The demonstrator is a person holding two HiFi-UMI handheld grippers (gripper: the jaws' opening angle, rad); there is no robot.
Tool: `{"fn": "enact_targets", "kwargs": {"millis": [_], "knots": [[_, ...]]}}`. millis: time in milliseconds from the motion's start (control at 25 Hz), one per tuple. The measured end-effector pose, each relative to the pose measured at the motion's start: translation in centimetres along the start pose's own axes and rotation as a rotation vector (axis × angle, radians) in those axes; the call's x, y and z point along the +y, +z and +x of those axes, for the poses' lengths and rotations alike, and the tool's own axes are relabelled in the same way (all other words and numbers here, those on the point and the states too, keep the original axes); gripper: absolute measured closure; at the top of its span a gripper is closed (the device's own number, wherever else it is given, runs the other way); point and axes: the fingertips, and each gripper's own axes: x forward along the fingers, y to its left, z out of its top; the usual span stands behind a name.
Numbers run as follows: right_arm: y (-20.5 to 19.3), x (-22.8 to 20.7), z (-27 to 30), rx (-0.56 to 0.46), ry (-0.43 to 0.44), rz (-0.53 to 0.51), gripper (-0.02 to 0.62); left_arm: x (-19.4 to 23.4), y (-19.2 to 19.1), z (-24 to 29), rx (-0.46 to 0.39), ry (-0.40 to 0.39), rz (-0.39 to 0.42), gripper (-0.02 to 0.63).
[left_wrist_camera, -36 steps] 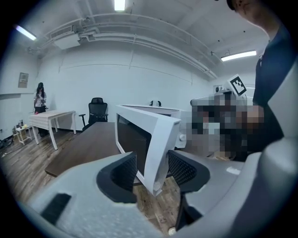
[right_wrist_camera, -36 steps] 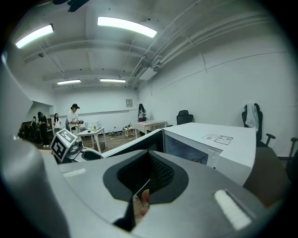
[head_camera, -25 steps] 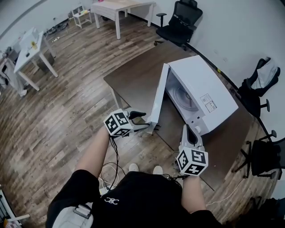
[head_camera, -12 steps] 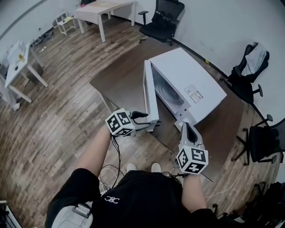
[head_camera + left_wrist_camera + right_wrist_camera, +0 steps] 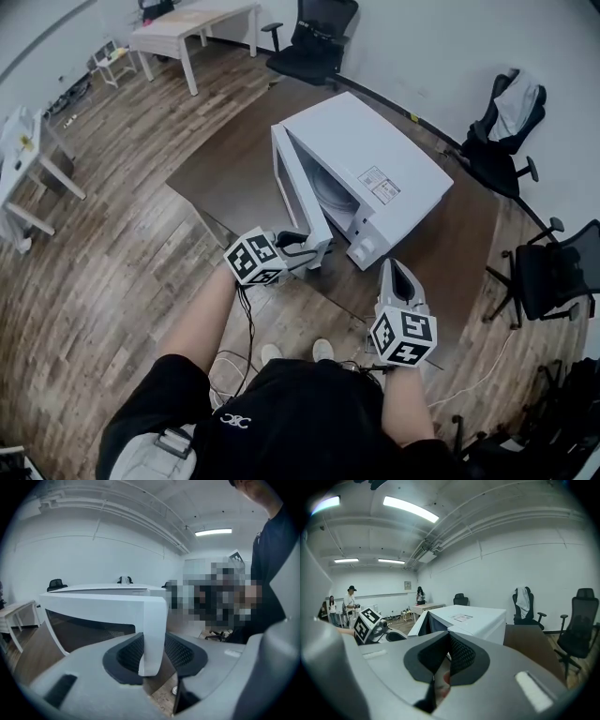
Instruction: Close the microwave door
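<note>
The white microwave (image 5: pixel 375 169) sits on the dark desk (image 5: pixel 220 173) with its door (image 5: pixel 298 192) swung partly open, free edge toward the person. The left gripper (image 5: pixel 314 248) is right at that edge, and in the left gripper view its fingers (image 5: pixel 129 651) are closing with the door's edge filling the gap between the two pads. Over on the other side, the right gripper (image 5: pixel 394 277) hangs just off the microwave's front corner near the desk's edge, fingers (image 5: pixel 461 656) drawn narrow, pads together with nothing between them.
</note>
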Motion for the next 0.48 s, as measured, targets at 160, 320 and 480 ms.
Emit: {"fn": "enact_targets", "kwargs": {"millis": [160, 320, 480], "knots": [[-0.1, -1.5, -0.6, -0.002, -0.020, 0.012, 0.586, 0.2, 0.9, 1.4, -0.017, 0.012, -0.003, 0.459], [0.0, -2.7, -1.0, -0.006, -0.033, 0.023, 0.586, 0.3, 1.7, 2.9, -0.025, 0.030, -0.014, 0.463], [0.0, -4.0, -1.1, -0.010, -0.042, 0.035, 0.587, 0.7, 2.6, 4.5, -0.027, 0.054, -0.022, 0.465]]}}
